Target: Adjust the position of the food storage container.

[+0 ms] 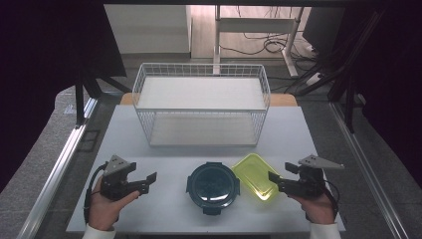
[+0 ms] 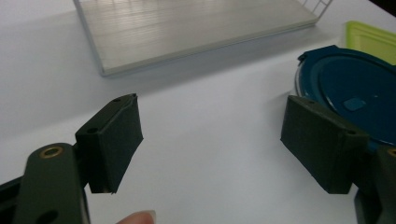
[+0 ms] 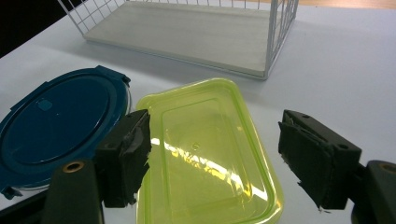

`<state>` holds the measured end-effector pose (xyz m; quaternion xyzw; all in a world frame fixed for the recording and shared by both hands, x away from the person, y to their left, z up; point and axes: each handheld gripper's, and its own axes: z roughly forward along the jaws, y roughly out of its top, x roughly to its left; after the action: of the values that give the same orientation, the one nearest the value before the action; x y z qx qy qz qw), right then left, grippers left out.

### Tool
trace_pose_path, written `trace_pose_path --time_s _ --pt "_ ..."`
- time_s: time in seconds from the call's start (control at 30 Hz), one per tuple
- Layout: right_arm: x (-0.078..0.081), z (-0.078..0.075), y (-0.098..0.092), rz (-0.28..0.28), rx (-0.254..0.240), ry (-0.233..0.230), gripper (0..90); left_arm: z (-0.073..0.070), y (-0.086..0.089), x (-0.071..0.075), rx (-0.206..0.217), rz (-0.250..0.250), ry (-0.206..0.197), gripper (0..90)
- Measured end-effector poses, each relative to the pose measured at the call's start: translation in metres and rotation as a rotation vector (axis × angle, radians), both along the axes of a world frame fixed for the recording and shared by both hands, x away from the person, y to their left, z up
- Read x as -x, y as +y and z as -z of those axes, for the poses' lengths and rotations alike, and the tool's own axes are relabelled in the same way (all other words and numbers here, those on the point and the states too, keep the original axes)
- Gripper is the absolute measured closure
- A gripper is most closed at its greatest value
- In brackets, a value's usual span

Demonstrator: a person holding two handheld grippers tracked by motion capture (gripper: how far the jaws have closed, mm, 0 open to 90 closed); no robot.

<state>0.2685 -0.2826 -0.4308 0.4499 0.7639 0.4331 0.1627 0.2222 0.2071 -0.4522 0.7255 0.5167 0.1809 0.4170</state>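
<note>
Resting on the white table (image 1: 149,209), the person's two hands each hold a gripper near the front edge. The left gripper (image 1: 149,181) sits to the left of a round box with a dark blue lid (image 1: 213,185), its jaws spread wide with nothing between them; in the left gripper view the blue lid (image 2: 359,93) lies just past the right-hand jaw. The right gripper (image 1: 275,180) points at a yellow-green box (image 1: 255,176), which lies just right of the round one, close beside it. Its jaws also stand wide, either side of the near end of the yellow-green box (image 3: 205,154), not pressing it. Behind both stands a white wire rack (image 1: 201,104).
</note>
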Motion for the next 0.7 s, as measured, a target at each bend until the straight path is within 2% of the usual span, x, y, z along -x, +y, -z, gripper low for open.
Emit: trace_pose_path --time_s 0.2,0.33,0.7 --pt "0.0040 -0.0034 -0.0026 0.006 -0.008 0.009 27.7 -0.0059 -0.0002 0.0017 0.014 0.007 0.002 17.2" --pt "0.0055 -0.0069 -0.0036 0.019 0.004 0.024 29.3 -0.0077 0.0011 0.0013 0.030 0.005 0.010 15.2" --pt "0.0067 -0.0099 -0.0044 0.022 0.016 0.025 32.4 -0.0102 0.0015 0.0036 0.015 0.018 0.013 14.6"
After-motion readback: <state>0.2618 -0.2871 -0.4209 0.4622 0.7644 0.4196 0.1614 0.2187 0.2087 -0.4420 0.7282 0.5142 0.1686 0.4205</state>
